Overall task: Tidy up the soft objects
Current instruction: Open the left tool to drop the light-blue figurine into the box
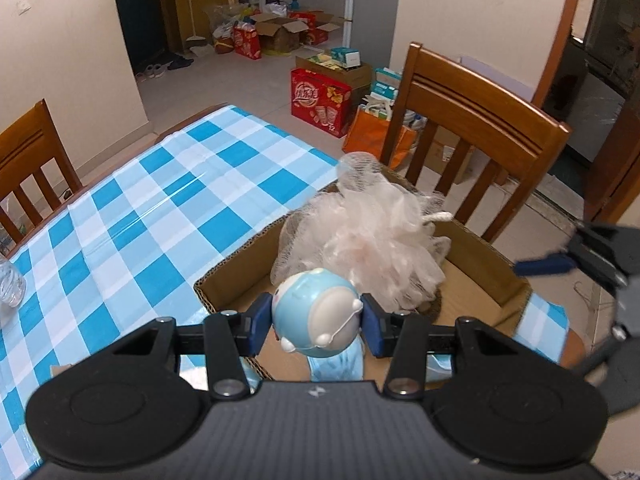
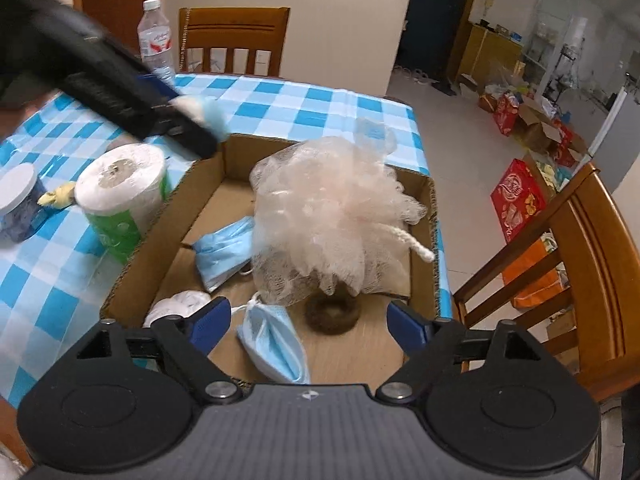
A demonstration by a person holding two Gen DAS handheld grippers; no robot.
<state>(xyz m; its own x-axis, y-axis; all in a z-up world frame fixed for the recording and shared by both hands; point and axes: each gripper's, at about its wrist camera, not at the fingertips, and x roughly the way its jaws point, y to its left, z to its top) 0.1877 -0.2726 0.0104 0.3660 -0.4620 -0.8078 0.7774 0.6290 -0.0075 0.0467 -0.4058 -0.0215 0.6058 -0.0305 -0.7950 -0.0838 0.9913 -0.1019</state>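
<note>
My left gripper [image 1: 316,320] is shut on a light blue and white round soft toy [image 1: 316,308] and holds it above the near edge of the cardboard box [image 1: 236,264]. In the box lie a pale pink mesh bath pouf [image 1: 368,236], two blue face masks [image 2: 228,250] [image 2: 276,344], a brown hair scrunchie [image 2: 332,314] and a white soft item [image 2: 180,306]. My right gripper [image 2: 308,324] is open and empty, low over the box's near side [image 2: 132,280]. The left gripper with the toy shows blurred in the right wrist view [image 2: 192,120].
A toilet paper roll in green wrap [image 2: 120,196], a white-lidded jar [image 2: 18,200] and a water bottle [image 2: 154,40] stand on the blue checked tablecloth [image 1: 140,200]. Wooden chairs [image 1: 472,128] [image 2: 234,40] stand at the table's sides.
</note>
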